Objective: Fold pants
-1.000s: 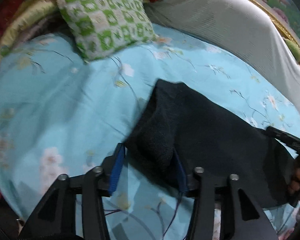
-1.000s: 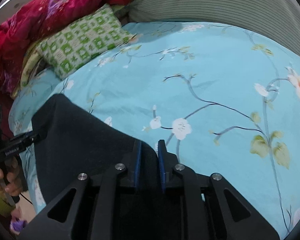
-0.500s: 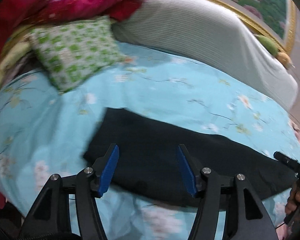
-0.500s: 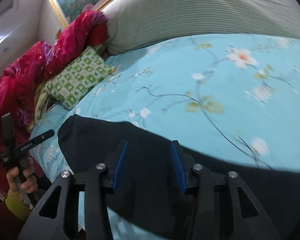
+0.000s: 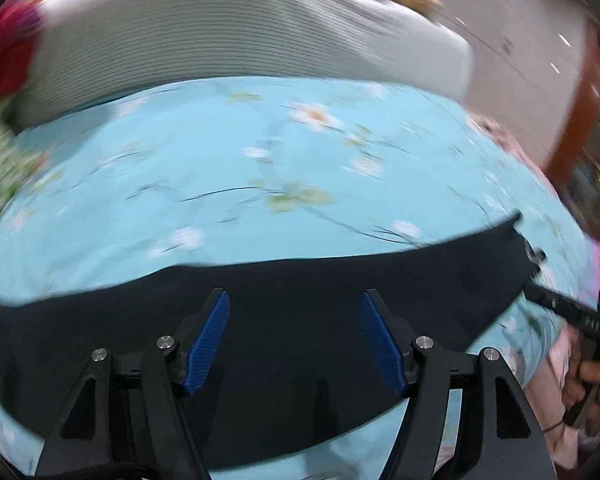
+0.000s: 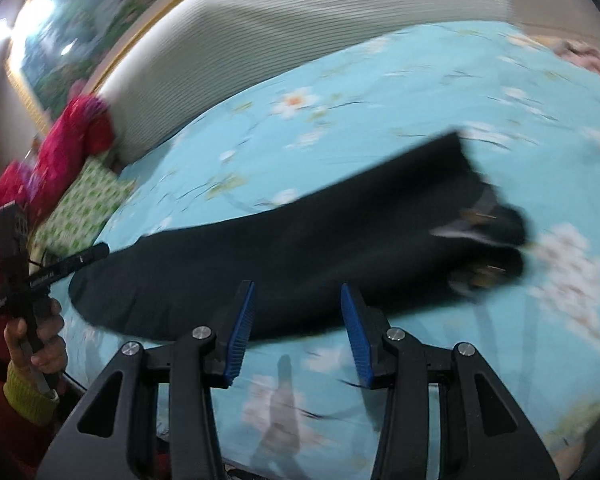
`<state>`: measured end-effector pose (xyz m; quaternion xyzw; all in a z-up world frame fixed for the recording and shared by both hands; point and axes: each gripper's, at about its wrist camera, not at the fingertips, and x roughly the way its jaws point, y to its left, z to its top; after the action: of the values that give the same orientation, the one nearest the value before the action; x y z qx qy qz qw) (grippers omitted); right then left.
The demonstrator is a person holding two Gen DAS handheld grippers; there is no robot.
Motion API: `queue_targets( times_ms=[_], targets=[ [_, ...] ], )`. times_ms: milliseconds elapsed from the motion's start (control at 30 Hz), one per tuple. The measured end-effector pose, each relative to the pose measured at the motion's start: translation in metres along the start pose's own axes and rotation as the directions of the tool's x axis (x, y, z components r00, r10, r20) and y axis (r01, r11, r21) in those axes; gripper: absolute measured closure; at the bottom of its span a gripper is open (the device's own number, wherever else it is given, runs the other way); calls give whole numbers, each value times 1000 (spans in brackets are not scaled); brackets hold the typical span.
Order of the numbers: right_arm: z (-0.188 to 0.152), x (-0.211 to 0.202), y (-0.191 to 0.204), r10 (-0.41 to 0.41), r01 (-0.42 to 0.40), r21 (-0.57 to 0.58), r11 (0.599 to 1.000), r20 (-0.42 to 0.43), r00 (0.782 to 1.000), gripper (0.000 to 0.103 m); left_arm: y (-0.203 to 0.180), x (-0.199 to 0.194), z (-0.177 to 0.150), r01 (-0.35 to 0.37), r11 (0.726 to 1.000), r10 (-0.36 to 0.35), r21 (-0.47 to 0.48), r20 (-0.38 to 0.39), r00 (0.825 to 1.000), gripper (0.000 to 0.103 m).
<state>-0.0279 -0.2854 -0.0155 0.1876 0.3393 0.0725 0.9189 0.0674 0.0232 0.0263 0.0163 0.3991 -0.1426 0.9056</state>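
Black pants (image 5: pixel 300 344) lie flat in a long band across the light-blue flowered bedsheet (image 5: pixel 260 152). In the left wrist view my left gripper (image 5: pixel 294 296) hovers over the middle of the band. Its jaws are opening, and the blue pads (image 5: pixel 210 340) touch no cloth. My right gripper (image 6: pixel 297 290) is open above the near edge of the pants (image 6: pixel 300 248), with nothing gripped. The waist end (image 6: pixel 484 232), with pale tags, lies to the right. Each view shows the other gripper at its edge, held by a hand (image 6: pixel 40 344).
A grey ribbed cushion (image 5: pixel 228 32) runs along the far side of the bed. A green-and-white pillow (image 6: pixel 84 208) and a red blanket (image 6: pixel 72 140) lie at the left, under a gold-framed picture (image 6: pixel 80 52). Pink cloth (image 5: pixel 556 364) hangs at the bed's right edge.
Both grippers have let go of the pants and opened wider. Both views swung right along the garment, which now lies stretched out flat; the pillow has slid out to the left.
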Motion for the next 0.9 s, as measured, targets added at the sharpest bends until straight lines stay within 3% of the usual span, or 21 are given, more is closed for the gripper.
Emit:
queue_targets(
  times_ms=[200,533,600,667,700,900],
  targets=[
    [1,-16,-39,-34,28,125,992,46,998,58,-59,37,30,140,983,-131,122,-78,988,33],
    [13,-8,-64,-16,-8,224,975,103,995,58,-146,100,70,316,905,-263,285,-210,942,32],
    [14,-5,-67,-10,-15,237,971,103,995,63,-163,112,74,328,890,-262,316,-232,937,32],
    [13,-5,-69,-8,-16,239,971,100,995,92,-175,120,78,345,876,-268,338,-253,930,32],
    [12,-6,-69,-12,-11,236,972,96,995,97,-181,124,79,354,869,-272,347,-263,926,32],
    [1,-20,-75,-1,-28,265,964,107,994,97,-211,150,84,392,828,-269,400,-330,905,32]
  ],
)
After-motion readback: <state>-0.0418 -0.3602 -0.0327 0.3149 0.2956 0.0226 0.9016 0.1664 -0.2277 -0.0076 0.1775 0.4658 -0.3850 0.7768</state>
